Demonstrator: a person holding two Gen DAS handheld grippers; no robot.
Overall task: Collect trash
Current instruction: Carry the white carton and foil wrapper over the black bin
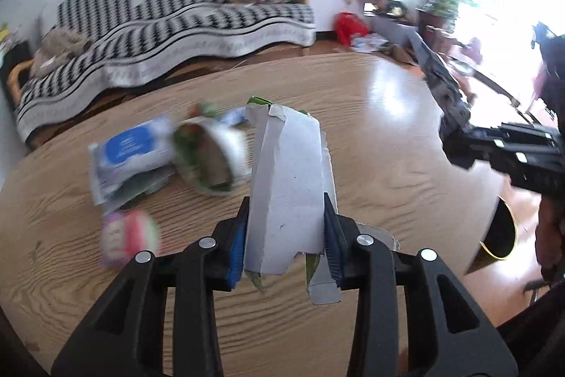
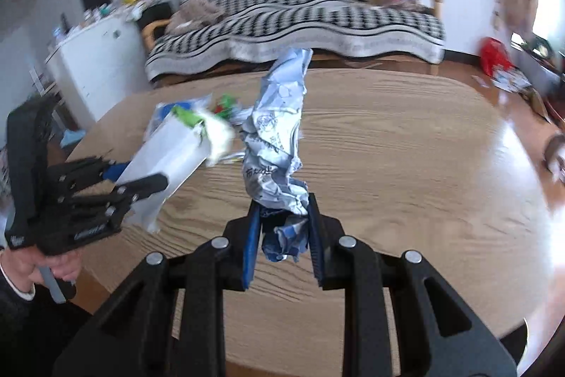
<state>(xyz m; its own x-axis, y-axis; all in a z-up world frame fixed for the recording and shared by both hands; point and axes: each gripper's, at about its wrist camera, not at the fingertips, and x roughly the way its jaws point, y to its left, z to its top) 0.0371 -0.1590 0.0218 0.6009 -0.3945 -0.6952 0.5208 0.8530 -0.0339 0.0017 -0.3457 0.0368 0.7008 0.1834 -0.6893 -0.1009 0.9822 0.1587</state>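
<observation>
The left gripper (image 1: 287, 235) has its fingers squeezed on a flat white cardboard box (image 1: 289, 179), torn and bent, held up above the wooden table (image 1: 388, 136). The right gripper (image 2: 284, 235) has its fingers pinched on a crumpled blue-and-white wrapper (image 2: 279, 143), thin and crinkly, standing up toward 12 o'clock. More trash lies on the table at 10 o'clock of the box: a round paper cup (image 1: 208, 158), a soft blue-and-white packet (image 1: 130, 154), and a blurry pink ball (image 1: 129, 235).
</observation>
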